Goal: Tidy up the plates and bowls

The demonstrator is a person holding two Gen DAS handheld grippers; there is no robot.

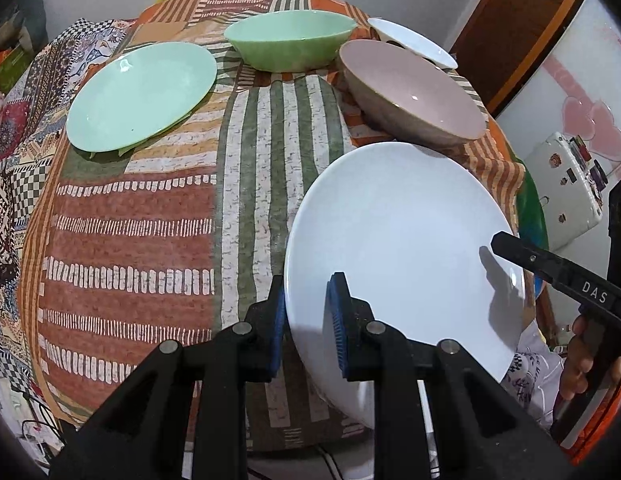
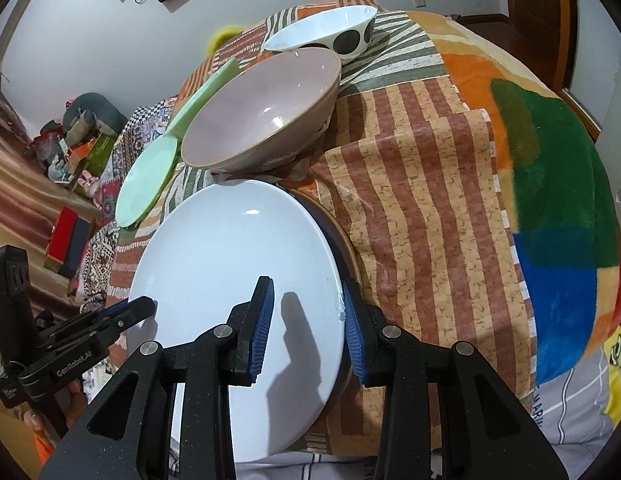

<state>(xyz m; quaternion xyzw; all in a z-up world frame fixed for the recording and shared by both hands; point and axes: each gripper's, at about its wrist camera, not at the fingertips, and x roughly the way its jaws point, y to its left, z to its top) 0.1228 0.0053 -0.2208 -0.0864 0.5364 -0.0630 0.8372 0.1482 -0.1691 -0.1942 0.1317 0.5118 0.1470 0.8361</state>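
The job looks only just begun, because the dishes are mostly spread out on the striped tablecloth (image 1: 150, 240). Going from left to right, there is a green plate (image 1: 140, 94) lying flat. A sliver of something green peeks out under it, maybe another plate. Next comes a green bowl (image 1: 288, 38), then a pink bowl (image 1: 410, 90), and behind it a white bowl with black dots (image 2: 326, 32). No 2 bowls are nested yet.

Near the front is the big white plate (image 1: 402, 256). The left gripper (image 1: 306, 320) pinches its left rim. The right gripper (image 2: 306, 332) pinches its right rim. In the right view a dark rim (image 2: 342, 236) shows under the white plate, maybe another plate.

I think stacking the bowls and the plates is still left to do.
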